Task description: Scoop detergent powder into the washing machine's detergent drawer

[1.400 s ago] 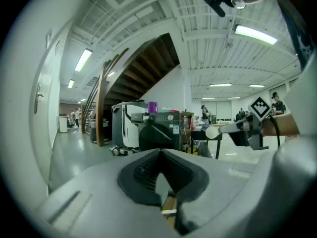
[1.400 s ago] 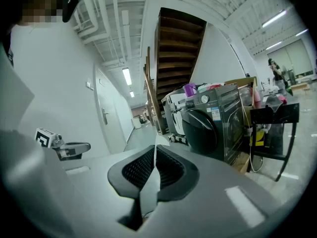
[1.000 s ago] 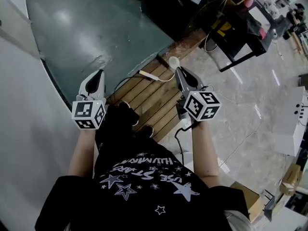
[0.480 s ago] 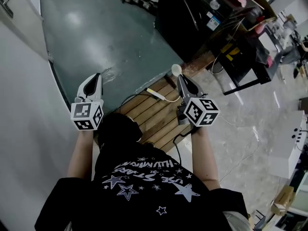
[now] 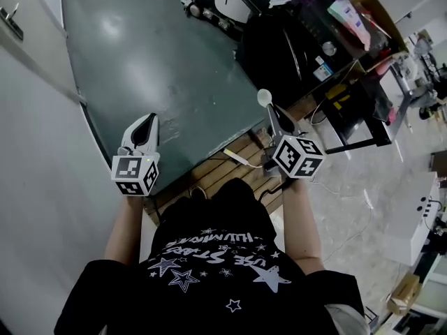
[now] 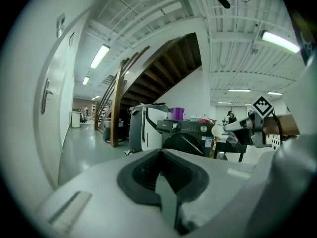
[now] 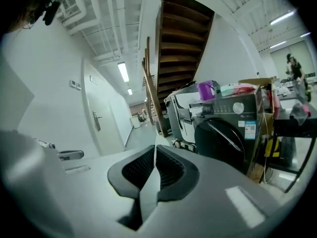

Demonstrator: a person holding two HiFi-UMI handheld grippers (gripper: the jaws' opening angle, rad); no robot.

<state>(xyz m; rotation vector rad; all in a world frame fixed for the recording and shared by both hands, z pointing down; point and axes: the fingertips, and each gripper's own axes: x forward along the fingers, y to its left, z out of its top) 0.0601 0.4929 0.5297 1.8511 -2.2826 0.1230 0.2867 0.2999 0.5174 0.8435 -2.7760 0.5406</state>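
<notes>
My right gripper (image 5: 271,110) is shut on the handle of a white scoop (image 5: 264,98), whose round bowl sticks out ahead of the jaws. In the right gripper view the handle shows only as a thin pale strip between the shut pads of that gripper (image 7: 155,148). The left gripper (image 5: 149,119) is shut with nothing in it and held out at my left. The dark front-loading washing machine (image 7: 224,133) stands ahead to the right, also seen as the washing machine (image 6: 185,139) in the left gripper view. Its detergent drawer cannot be made out.
A purple container (image 7: 205,89) and other items sit on the washer. A white appliance (image 6: 143,128) stands beside it, under a wooden staircase (image 7: 178,48). A white door (image 7: 96,120) is on the left. A wooden pallet (image 5: 230,169) with a cable lies at my feet; a black stand (image 5: 356,117) is to the right.
I have stepped forward off the pallet toward the washing machine. Both grippers have moved ahead with me and stayed shut. The scoop is still in the right one.
</notes>
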